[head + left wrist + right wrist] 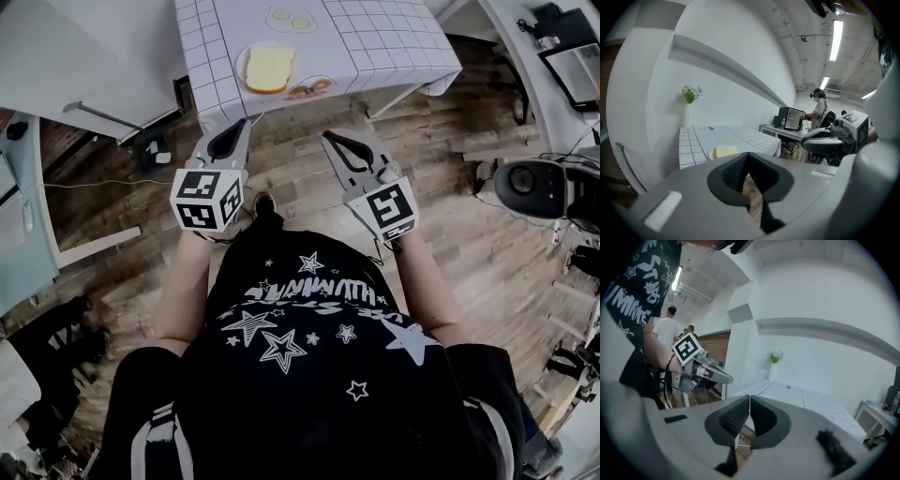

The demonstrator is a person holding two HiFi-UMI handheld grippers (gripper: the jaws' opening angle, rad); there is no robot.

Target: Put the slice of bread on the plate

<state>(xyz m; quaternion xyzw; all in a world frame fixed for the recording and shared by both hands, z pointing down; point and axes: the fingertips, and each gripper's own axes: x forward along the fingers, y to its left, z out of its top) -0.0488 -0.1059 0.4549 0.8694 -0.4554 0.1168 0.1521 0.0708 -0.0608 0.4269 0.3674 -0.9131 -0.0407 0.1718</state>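
Jaws of both grey hand-held tools are being held closed with nothing between them. On the left gripper (239,127) the black ribbed pads are being pressed tip to tip. On the right gripper (333,139) the same is being shown, with only wooden floor being seen through the loop behind the tips.

The pale yellow, near-square slice of bread (269,68) is already being carried by the round white plate (242,58). That plate is sitting near the lower left edge of the white grid-printed tablecloth (375,37), at the top centre of the head view. From the jaws the slice is lying ahead and higher in the frame, well apart from both. No marked long axis is being shown, and its edges are being seen slightly skewed to the table's grid. The left tool is judged the nearer, its tips being aimed almost straight at the plate, while the right one is angled in from the right.

Both forearms are being stretched forward from the dark star-printed shirt, tools tipped a little downward and marker cubes turned up. The placing is judged as done
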